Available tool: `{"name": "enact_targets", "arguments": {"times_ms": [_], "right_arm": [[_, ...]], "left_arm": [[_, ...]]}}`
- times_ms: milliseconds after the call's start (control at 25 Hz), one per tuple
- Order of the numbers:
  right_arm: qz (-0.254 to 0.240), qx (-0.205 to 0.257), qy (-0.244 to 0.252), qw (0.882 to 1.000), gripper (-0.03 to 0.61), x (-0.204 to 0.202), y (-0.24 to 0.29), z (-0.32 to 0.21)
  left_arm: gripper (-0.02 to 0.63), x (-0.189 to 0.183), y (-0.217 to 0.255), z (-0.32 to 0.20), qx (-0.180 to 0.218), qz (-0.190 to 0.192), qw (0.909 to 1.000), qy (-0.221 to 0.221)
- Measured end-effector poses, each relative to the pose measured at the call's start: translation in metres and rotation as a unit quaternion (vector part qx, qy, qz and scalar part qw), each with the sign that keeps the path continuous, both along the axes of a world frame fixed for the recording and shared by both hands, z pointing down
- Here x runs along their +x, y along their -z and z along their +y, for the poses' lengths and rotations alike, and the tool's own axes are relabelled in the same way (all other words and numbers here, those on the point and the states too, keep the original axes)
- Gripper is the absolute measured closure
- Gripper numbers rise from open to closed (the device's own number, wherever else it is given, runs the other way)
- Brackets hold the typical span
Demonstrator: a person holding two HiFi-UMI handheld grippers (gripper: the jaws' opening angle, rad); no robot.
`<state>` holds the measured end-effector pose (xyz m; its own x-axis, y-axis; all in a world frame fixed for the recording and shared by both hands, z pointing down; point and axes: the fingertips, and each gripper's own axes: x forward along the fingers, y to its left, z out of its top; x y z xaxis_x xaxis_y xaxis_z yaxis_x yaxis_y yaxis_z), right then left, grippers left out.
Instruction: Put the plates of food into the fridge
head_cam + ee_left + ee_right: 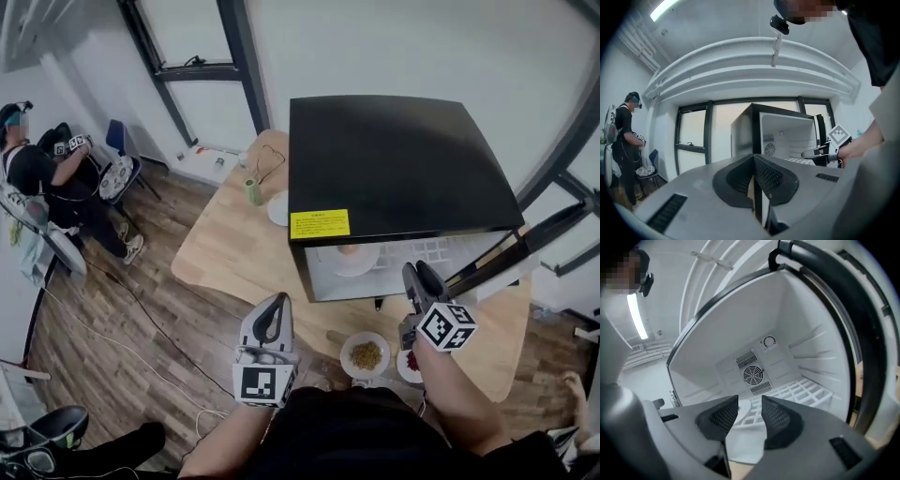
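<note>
A black mini fridge (pixel 394 159) stands open on the wooden table (pixel 234 253), its door (pixel 525 246) swung out to the right. One white plate (pixel 347 258) lies on the wire shelf inside. In front of the fridge, a plate of yellow food (pixel 366 355) and a plate of red food (pixel 410 364) sit on the table. My right gripper (pixel 417 274) is at the fridge mouth, open and empty; past its jaws (pixel 750 401) I see the shelf (pixel 806 390) and the plate's edge (pixel 743 409). My left gripper (pixel 275 305) hovers left of the fridge, shut on nothing (pixel 753 157).
A white plate (pixel 278 208) and a green cup (pixel 253 191) sit left of the fridge, near a cable. Another person (pixel 47 178) sits at the far left beside a blue chair (pixel 117 141). Windows and a white wall are behind the table.
</note>
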<state>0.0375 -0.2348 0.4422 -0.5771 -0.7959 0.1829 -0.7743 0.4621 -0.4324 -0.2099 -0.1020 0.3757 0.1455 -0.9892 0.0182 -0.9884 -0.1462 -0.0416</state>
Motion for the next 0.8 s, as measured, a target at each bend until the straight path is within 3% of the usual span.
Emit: {"name": "enact_targets", "arguments": {"times_ms": [120,320,480,800], "right_arm": [[0.007,0.008,-0.008,1.0,0.419,0.033,-0.004,0.018],[-0.005,0.004,-0.087,0.996,0.419,0.097,-0.006,0.059],[-0.008,-0.018,-0.139,0.99,0.419,0.138,-0.027,0.098],[-0.043,-0.089,-0.235,0.967,0.419,0.188,-0.093,0.19]], "left_arm": [[0.61,0.027,-0.002,-0.015,-0.003,-0.006,0.9989,-0.047],[0.611,0.067,0.009,-0.035,0.016,-0.004,0.9909,-0.134],[0.609,0.098,0.002,-0.032,0.018,-0.001,0.9855,-0.169],[0.609,0.139,-0.026,-0.008,0.002,-0.009,0.9736,-0.228]]}}
